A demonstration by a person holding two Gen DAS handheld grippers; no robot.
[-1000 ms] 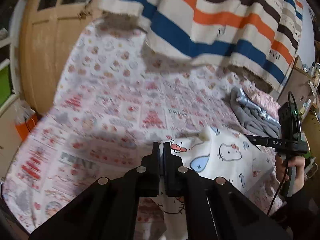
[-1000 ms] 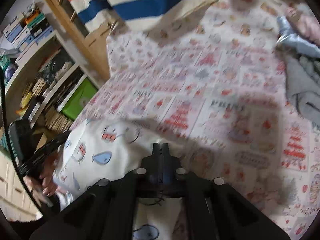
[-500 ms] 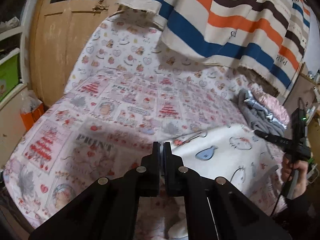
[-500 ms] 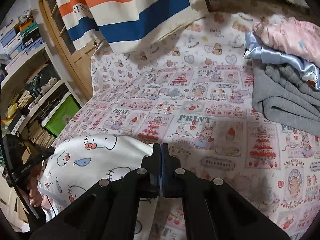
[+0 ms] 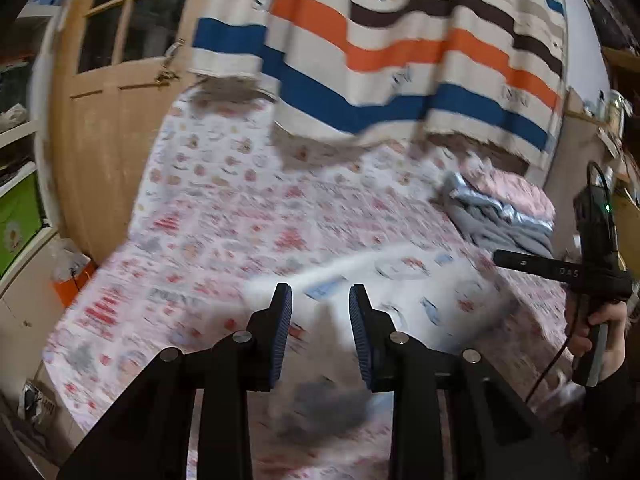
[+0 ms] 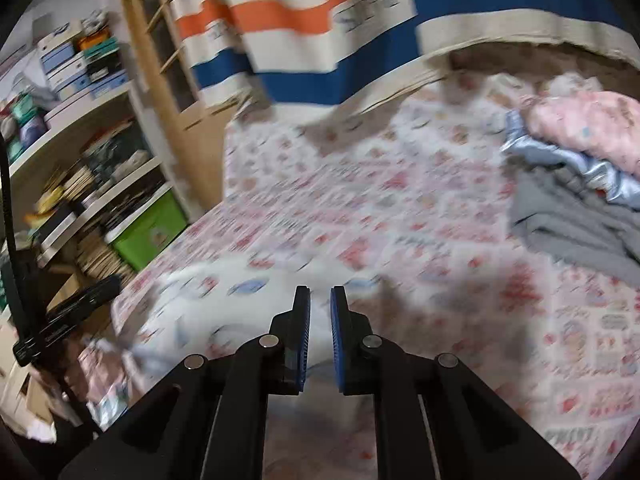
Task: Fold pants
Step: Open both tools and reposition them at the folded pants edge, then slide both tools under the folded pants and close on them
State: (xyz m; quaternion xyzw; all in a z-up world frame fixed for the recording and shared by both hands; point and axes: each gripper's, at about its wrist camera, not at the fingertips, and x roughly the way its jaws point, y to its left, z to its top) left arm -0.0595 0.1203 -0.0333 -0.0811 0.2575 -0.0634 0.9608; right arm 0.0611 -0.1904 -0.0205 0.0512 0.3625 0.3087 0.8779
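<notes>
I have both grippers opening. The left gripper (image 5: 320,300) stands with its jaws well apart; the right gripper (image 6: 320,300) shows only a narrow gap. Nothing appears pinched in either, though blur makes this uncertain.

The pants (image 5: 400,288) lie on the bed (image 5: 224,216) just ahead of and below both sets of fingers, long axis running across them, from the left fingers toward the right. Both hands are about equally near.

Beyond the right fingers, a pile (image 6: 576,200) of other clothes sits well apart. A striped cloth (image 5: 380,52) hangs at the far edge. Nothing stands in the way.
</notes>
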